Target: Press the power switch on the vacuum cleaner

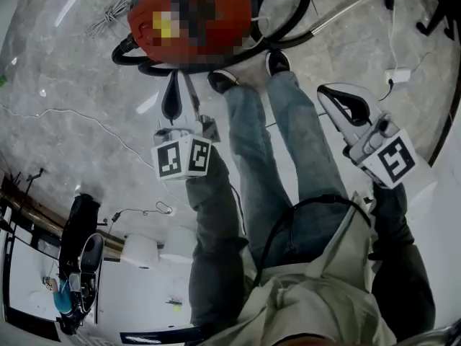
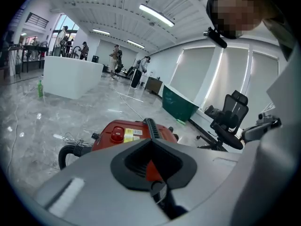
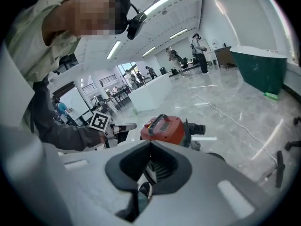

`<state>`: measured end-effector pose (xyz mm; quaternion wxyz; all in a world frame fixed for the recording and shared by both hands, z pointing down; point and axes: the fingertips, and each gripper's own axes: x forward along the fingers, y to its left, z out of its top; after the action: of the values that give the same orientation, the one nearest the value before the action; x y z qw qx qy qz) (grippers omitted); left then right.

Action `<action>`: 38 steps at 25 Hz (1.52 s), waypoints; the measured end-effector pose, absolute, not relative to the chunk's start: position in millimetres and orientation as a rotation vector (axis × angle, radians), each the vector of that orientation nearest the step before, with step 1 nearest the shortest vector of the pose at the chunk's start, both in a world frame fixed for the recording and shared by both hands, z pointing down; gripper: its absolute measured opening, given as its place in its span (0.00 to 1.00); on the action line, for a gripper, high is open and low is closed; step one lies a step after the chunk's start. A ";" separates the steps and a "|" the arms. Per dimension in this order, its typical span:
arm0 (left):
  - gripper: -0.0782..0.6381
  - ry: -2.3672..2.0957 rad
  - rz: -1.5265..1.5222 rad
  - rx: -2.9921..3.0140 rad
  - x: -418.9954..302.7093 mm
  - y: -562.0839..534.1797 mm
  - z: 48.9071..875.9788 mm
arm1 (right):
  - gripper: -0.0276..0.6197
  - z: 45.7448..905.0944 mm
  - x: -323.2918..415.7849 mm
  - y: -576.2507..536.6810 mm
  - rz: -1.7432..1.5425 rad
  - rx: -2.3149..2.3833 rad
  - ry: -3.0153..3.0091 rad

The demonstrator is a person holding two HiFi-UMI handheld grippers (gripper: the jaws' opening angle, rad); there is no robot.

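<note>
The red vacuum cleaner (image 1: 140, 20) lies on the grey marble floor at the top of the head view, partly under a mosaic patch. My left gripper (image 1: 173, 79) is shut and empty, its tips just short of the vacuum's near edge. In the left gripper view the vacuum (image 2: 134, 133) shows a round red button (image 2: 116, 135) and a black handle (image 2: 151, 126) beyond the shut left gripper (image 2: 150, 142). My right gripper (image 1: 328, 92) hangs shut and empty to the right, beside the person's legs. The right gripper view shows the vacuum (image 3: 164, 128) past the shut right gripper (image 3: 150, 145).
A black hose (image 1: 288, 6) loops off the vacuum to a metal wand (image 1: 346, 9). The person's shoes (image 1: 248, 71) stand against the vacuum. A coiled cord (image 1: 108, 16) and a white adapter (image 1: 397, 74) lie on the floor. An office chair (image 2: 230, 117) and a green bin (image 2: 178, 105) stand beyond.
</note>
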<state>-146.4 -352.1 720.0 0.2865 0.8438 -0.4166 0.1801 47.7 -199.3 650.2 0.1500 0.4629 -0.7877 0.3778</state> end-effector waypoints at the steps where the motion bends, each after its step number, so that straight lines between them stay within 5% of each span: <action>1: 0.12 -1.117 0.462 2.267 -140.5 -345.2 709.1 | 0.05 645.3 56.7 -195.0 1.079 1.330 -2.284; 13: 0.12 -0.959 0.302 2.332 -43.9 -221.2 635.6 | 0.05 597.9 97.9 -114.2 1.113 1.303 -2.515; 29: 0.12 -0.968 0.093 2.641 -54.4 57.0 373.1 | 0.07 338.2 61.6 67.1 0.708 1.355 -2.873; 38: 0.11 -0.957 0.136 2.673 -13.6 217.5 322.2 | 0.07 279.2 70.0 209.1 0.756 1.436 -2.751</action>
<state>-13.6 217.5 322.2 0.1488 0.9299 -0.3330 0.0474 70.0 209.1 279.2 -0.0264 0.4494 -0.8610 0.2365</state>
